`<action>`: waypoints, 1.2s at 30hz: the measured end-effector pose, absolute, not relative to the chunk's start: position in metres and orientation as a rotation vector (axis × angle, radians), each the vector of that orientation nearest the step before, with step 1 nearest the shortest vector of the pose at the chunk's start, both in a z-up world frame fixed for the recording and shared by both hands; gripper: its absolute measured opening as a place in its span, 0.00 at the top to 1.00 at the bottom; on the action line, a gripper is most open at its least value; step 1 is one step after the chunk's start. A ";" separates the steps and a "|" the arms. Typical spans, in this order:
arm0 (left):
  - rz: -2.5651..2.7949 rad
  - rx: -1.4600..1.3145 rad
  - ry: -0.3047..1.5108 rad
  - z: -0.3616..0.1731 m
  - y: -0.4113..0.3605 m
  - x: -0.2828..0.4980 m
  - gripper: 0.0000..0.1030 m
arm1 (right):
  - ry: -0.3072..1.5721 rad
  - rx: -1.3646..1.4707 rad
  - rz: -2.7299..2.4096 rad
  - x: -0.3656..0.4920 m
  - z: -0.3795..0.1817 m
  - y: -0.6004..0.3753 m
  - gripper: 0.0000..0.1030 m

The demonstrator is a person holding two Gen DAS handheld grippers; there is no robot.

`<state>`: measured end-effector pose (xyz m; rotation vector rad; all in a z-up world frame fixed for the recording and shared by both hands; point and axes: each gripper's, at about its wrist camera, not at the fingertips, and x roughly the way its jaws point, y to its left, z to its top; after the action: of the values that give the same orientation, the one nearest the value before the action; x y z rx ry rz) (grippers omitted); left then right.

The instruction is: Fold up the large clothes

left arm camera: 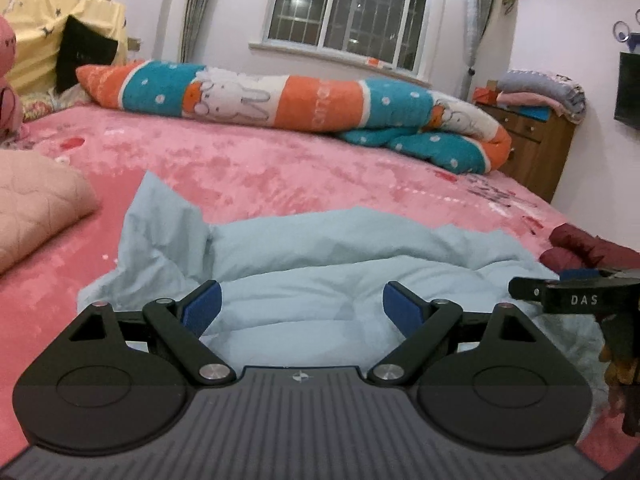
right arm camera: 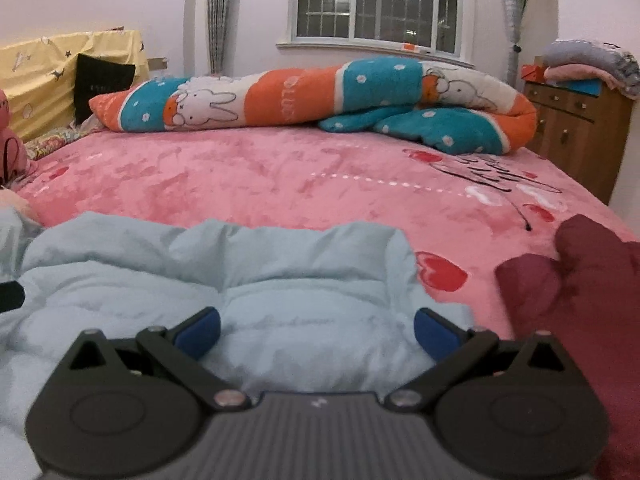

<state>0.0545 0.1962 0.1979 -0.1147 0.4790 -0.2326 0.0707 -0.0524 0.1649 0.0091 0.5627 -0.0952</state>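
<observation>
Both claws, the left claw [left arm camera: 301,306] and the right claw [right arm camera: 317,332], are gaping wide, gripping nothing, over the pale blue padded coat [left arm camera: 320,272] lying rumpled at the bed's [right arm camera: 260,176] near edge. Each should be pinching one hem corner, then lifting evenly.

A padded jacket [left arm camera: 320,272] was spread on the near part of the bed [left arm camera: 260,168], with a second garment [right arm camera: 580,280] just beside it on the right. A rolled quilt [left arm camera: 288,100] was laid along the far edge (below the window [left arm camera: 348,4]); a cabinet [right arm camera: 576,136] was placed right of the bed.
</observation>
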 end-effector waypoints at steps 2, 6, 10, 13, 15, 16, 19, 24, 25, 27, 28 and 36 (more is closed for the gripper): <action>-0.236 -0.115 0.467 0.202 0.194 0.047 0.00 | 0.562 0.009 -0.099 0.060 0.169 -0.052 0.01; -0.240 -0.099 0.462 0.206 0.189 0.030 0.00 | 0.554 0.018 -0.113 0.038 0.177 -0.051 0.01; -0.238 -0.095 0.466 0.207 0.192 0.014 0.00 | 0.537 0.014 -0.139 0.014 0.183 -0.052 0.01; -0.233 -0.098 0.480 0.206 0.193 0.002 0.00 | 0.532 0.023 -0.158 -0.001 0.188 -0.053 0.01; -0.225 -0.100 0.492 0.206 0.197 -0.008 0.00 | 0.520 0.039 -0.175 -0.013 0.192 -0.055 0.01; -0.223 -0.102 0.495 0.206 0.197 -0.011 0.00 | 0.514 0.046 -0.181 -0.018 0.193 -0.056 0.01; -0.219 -0.110 0.509 0.209 0.200 -0.023 0.00 | 0.497 0.061 -0.197 -0.031 0.198 -0.059 0.01; -0.204 -0.100 0.515 0.216 0.209 -0.040 0.00 | 0.471 0.085 -0.220 -0.053 0.207 -0.061 0.01; -0.201 -0.102 0.514 0.217 0.210 -0.044 0.00 | 0.467 0.092 -0.221 -0.057 0.209 -0.061 0.01; -0.189 -0.102 0.510 0.219 0.213 -0.050 0.00 | 0.456 0.101 -0.225 -0.064 0.213 -0.061 0.01; -0.184 -0.102 0.508 0.219 0.215 -0.054 0.00 | 0.450 0.103 -0.225 -0.068 0.214 -0.062 0.01; -0.141 -0.118 0.492 0.222 0.228 -0.063 0.00 | 0.424 0.113 -0.220 -0.088 0.226 -0.059 0.01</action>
<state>-0.0629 0.2277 0.2216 -0.1184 0.4920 -0.1407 -0.0875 -0.0586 0.2256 0.1133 0.4237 -0.2196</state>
